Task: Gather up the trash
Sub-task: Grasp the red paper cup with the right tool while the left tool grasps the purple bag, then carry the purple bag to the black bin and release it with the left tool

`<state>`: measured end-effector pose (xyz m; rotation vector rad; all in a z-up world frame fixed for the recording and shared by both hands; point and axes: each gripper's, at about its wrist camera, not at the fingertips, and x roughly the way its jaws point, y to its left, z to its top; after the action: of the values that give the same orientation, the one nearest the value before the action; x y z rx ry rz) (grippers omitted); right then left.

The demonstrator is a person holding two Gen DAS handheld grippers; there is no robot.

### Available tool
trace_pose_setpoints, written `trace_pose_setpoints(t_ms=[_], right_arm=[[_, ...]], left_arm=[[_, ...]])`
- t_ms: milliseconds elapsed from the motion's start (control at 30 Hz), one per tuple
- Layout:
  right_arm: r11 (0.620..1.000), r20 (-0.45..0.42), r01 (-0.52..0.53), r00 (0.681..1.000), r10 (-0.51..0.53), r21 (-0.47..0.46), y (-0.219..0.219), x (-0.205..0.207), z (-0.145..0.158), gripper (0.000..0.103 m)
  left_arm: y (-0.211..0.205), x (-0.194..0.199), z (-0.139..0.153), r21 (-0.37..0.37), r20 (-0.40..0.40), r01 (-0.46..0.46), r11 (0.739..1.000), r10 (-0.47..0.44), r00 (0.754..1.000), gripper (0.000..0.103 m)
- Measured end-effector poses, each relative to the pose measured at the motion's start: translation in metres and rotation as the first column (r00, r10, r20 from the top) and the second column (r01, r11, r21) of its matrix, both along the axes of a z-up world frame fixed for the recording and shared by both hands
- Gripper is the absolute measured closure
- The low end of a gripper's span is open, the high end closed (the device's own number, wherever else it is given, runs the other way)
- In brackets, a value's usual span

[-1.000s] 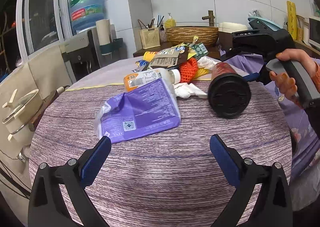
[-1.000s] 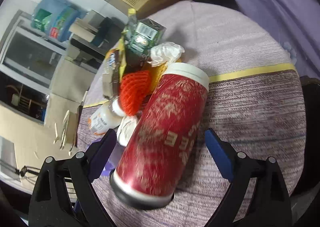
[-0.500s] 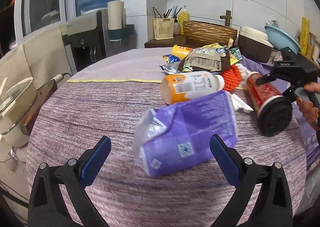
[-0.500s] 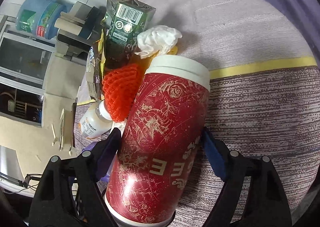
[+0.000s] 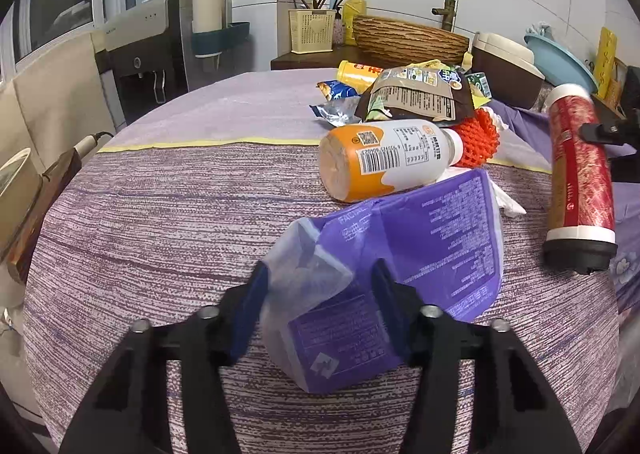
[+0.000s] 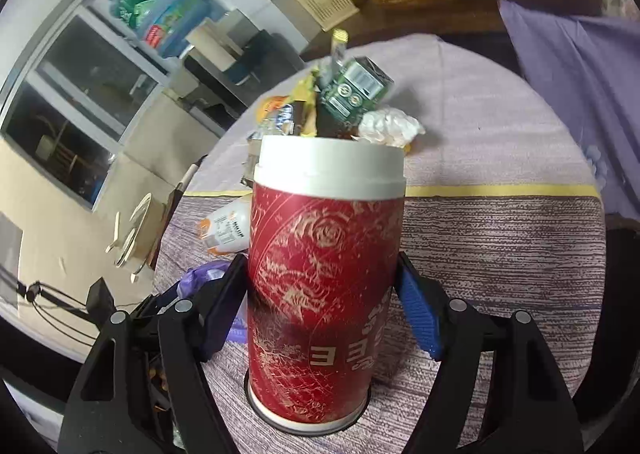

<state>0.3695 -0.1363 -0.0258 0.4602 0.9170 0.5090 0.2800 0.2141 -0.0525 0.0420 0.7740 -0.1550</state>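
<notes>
Trash wrapper (image 5: pixel 404 274), purple and crinkly, lies on the worktop (image 5: pixel 168 222); the left claw (image 5: pixel 320 306) has just been closing and pinches its soft, light end. The right claw (image 6: pixel 320 302) grips a stiff red canister (image 6: pixel 324 286) mid-body.

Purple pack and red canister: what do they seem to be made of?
Purple pack: thin glossy plastic film, judging by creases, crumpling and a translucent end. Red canister: stiff, maybe cardboard or tin under a shiny printed wrap, with a matte white plastic-looking cap.
</notes>
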Motion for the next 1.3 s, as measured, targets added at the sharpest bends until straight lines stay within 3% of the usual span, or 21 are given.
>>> trace_pose_setpoints(t_ms=[200,267,367,700,800,967,1100,1300], right_arm=[[0.998,0.157,0.009,0.988,0.002,-0.066,-0.005,-0.035,0.016,0.031],[0.996,0.192,0.019,0.981,-0.003,-0.082,-0.008,-0.045,0.019,0.031],[0.995,0.235,0.029,0.972,-0.005,-0.098,-0.013,-0.059,0.019,0.031],[0.992,0.302,0.082,0.952,-0.049,-0.097,-0.042,-0.093,0.021,0.031],[0.988,0.321,0.117,0.944,-0.08,-0.098,-0.062,-0.107,0.024,0.031],[0.972,0.354,0.205,0.922,-0.154,-0.111,-0.109,-0.13,0.03,0.031],[0.932,0.378,0.329,0.891,-0.253,-0.153,-0.163,-0.15,0.028,0.031],[0.846,0.394,0.49,0.835,-0.385,-0.212,-0.232,-0.17,0.018,0.031]], left_arm=[[-0.003,-0.021,0.004,-0.026,0.032,-0.012,1.0,0.013,0.999,0.08],[-0.005,-0.032,0.007,-0.037,0.045,-0.029,0.999,0.03,0.999,0.083],[-0.012,-0.051,0.012,-0.065,0.067,-0.04,0.997,0.044,0.997,0.083],[-0.064,-0.104,0.032,-0.038,0.143,-0.06,0.997,0.065,0.988,0.083],[-0.091,-0.112,0.038,-0.055,0.163,-0.009,0.998,0.018,0.986,0.083],[-0.148,-0.116,0.044,-0.015,0.196,0.089,0.996,-0.084,0.977,0.083],[-0.196,-0.109,0.045,-0.026,0.188,0.189,0.982,-0.181,0.966,0.083],[-0.299,-0.091,0.03,0.048,0.103,0.349,0.936,-0.352,0.93,0.083]])
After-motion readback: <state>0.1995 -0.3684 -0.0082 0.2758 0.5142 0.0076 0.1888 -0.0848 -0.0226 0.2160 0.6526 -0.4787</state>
